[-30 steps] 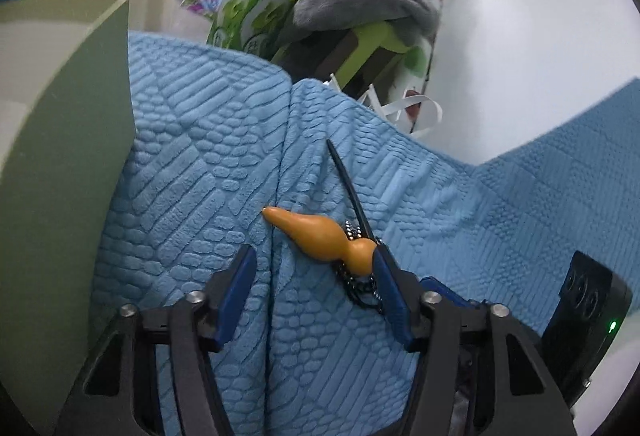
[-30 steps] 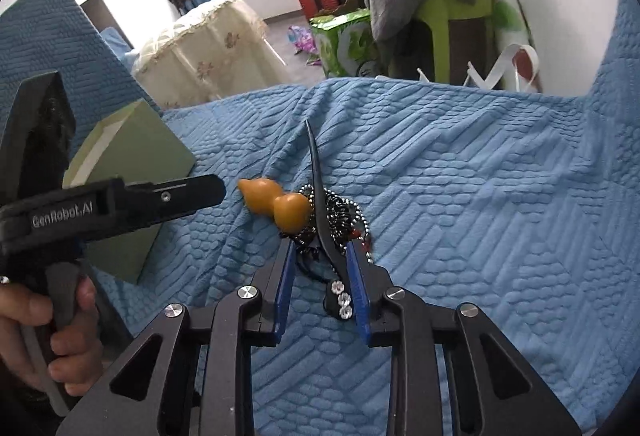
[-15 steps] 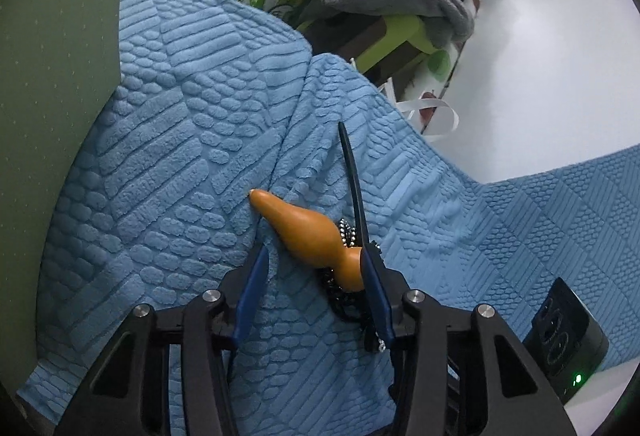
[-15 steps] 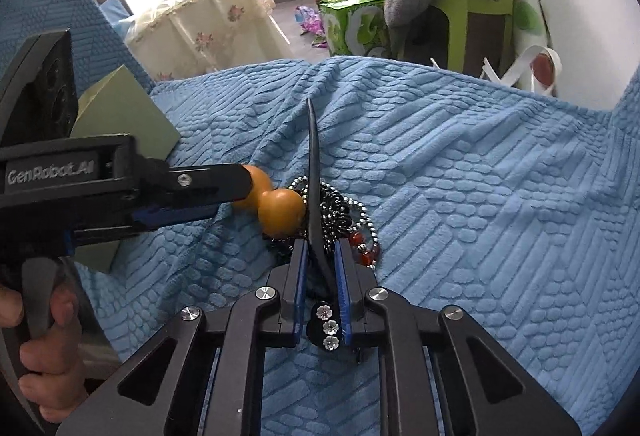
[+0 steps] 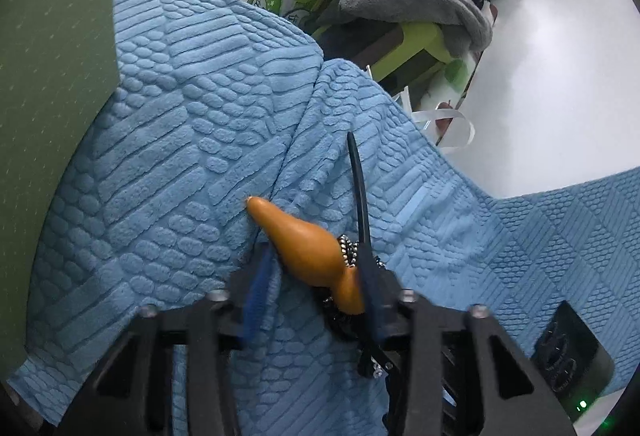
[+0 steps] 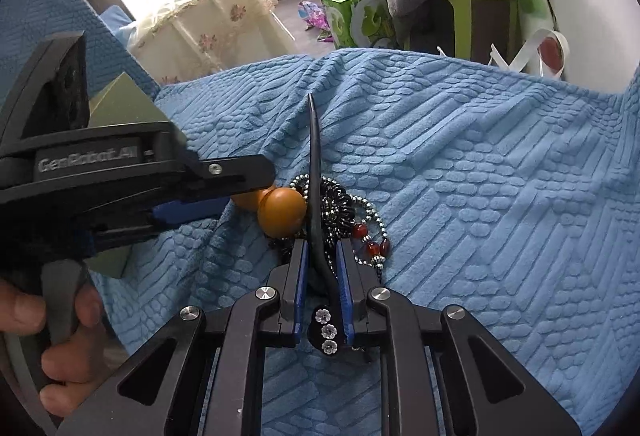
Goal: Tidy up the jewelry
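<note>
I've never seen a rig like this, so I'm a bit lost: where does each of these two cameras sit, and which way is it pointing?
Left wrist: on the left gripper, looking forward along its blue-padded fingers over the blue blanket at the orange gourd pendant.
Right wrist: on the right gripper, its fingers either side of the black hair stick; the left gripper and the person's left hand show.
Shared: pendant, hair stick, bead chains, blanket, green box.

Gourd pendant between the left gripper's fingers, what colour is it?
Orange-brown gourd pendant, clearest in the left wrist view.
</note>
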{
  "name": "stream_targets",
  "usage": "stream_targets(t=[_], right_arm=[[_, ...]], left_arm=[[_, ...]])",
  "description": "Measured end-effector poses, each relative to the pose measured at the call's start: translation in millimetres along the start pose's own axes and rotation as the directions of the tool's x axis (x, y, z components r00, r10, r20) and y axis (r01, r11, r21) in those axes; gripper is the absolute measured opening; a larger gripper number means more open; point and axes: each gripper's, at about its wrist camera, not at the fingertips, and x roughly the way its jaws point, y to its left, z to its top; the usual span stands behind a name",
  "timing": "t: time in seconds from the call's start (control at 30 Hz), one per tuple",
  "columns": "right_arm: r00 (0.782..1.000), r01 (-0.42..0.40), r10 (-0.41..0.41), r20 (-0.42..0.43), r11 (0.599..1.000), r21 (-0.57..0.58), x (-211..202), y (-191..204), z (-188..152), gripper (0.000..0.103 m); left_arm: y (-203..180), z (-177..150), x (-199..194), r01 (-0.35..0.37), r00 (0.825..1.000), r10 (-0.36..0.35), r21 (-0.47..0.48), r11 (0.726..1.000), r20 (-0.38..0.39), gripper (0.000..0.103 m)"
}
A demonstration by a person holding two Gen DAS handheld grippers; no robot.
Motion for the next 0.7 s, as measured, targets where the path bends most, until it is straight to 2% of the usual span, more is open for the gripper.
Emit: stream_targets(t=[0.07, 0.17, 0.2, 0.23, 0.33, 0.53, 0.63, 0.7], right_arm=[[1.000, -0.004, 0.004, -0.001, 1.000, 0.003, -0.2, -0.8, 0.1, 0.013], [1.000, -0.017, 0.017, -0.004, 1.000, 0.013, -0.9, -2.0, 0.1, 0.013], [1.000, -0.016, 0.016, -0.004, 1.000, 0.011, -0.5, -1.3, 0.9, 0.013], [1.000, -0.014, 0.014, -0.005, 1.000, 0.010, -0.5, -1.2, 1.0, 0.013], [1.000, -0.014, 0.014, -0.001, 1.000, 0.018, -2.2, -2.3, -0.1, 0.013], [1.000, -0.011, 0.011, 0.026, 1.000, 0.011, -7.3, -1.5, 1.2, 0.013], [0.998, -0.007, 0.009, 0.066, 1.000, -0.026, -12.6, 6.2, 3.0, 0.013], [0.998, -0.011, 0.014, 0.066, 0.999, -0.043, -10.3, 9.0, 4.0, 0.013]], left_arm=[[-3.9, 0.0, 1.4, -0.006, 1.000, 0.006, 0.016, 1.000, 0.009, 0.032], [-12.8, -3.6, -3.8, -0.024, 0.999, 0.021, 0.098, 0.995, 0.026, 0.028], [-15.5, -6.0, -7.5, -0.030, 0.999, 0.026, 0.117, 0.993, 0.032, 0.016], [-15.1, -6.9, -9.5, -0.031, 0.999, 0.027, 0.124, 0.992, 0.033, 0.000], [-10.9, -8.9, -16.4, 0.009, 1.000, -0.011, 0.124, 0.992, 0.014, 0.000], [-1.5, -14.8, -27.8, 0.002, 1.000, -0.005, 0.151, 0.989, 0.022, 0.000], [-5.4, -15.9, -29.7, -0.013, 1.000, 0.008, 0.198, 0.980, 0.025, 0.000], [-6.4, -14.9, -30.5, -0.020, 1.000, 0.016, 0.210, 0.977, 0.021, 0.004]])
